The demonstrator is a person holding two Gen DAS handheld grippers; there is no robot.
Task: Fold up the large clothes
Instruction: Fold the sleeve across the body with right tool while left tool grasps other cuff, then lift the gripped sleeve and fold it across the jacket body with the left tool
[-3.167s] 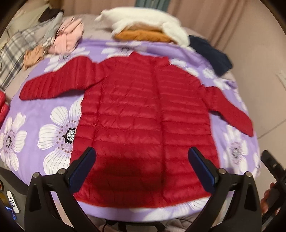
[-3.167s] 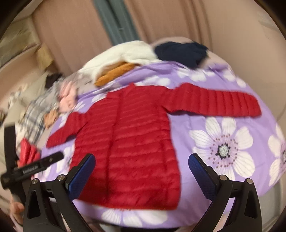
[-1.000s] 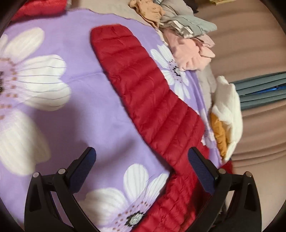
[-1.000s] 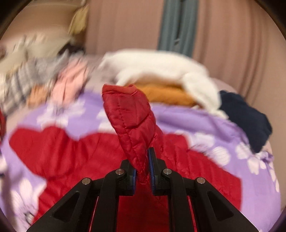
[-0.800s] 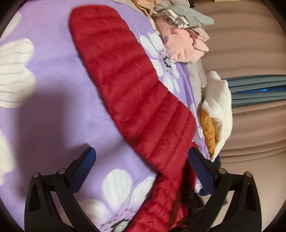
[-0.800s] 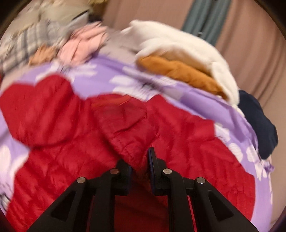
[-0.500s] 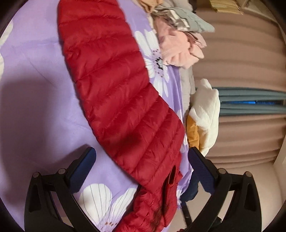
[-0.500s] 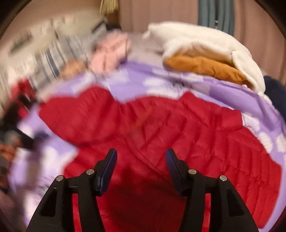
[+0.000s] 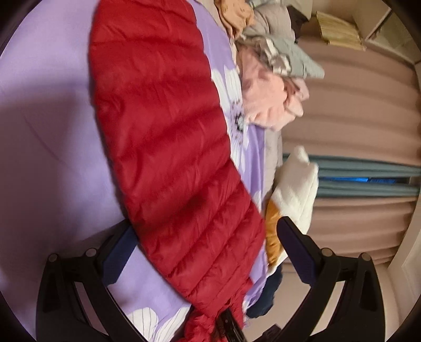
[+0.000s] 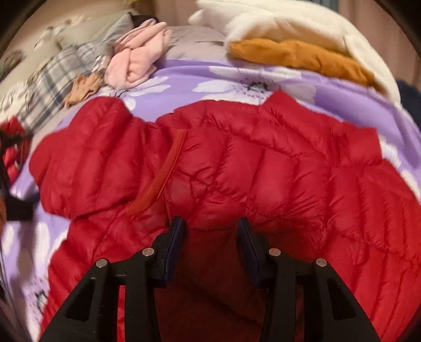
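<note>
A red quilted puffer jacket (image 10: 263,163) lies on a purple flowered bedspread (image 10: 342,89). One sleeve lies folded across the jacket's body, its cuff edge (image 10: 160,173) showing at the left. My right gripper (image 10: 210,229) is open, its jaws standing apart just above that folded sleeve and holding nothing. In the left wrist view the other sleeve (image 9: 168,147) lies stretched out flat on the bedspread (image 9: 47,131). My left gripper (image 9: 205,236) is wide open, with the sleeve's upper part between its jaws.
A pink garment (image 10: 136,63), plaid and grey clothes (image 10: 52,76) and a tan piece (image 10: 84,86) are piled at the bed's far left. A white fleece (image 10: 302,23) over an orange garment (image 10: 297,58) lies at the far right. Curtains (image 9: 363,131) hang beyond the bed.
My right gripper carried the right sleeve over the jacket's body, laid it down and opened. My left gripper moved in close over the left sleeve, staying open.
</note>
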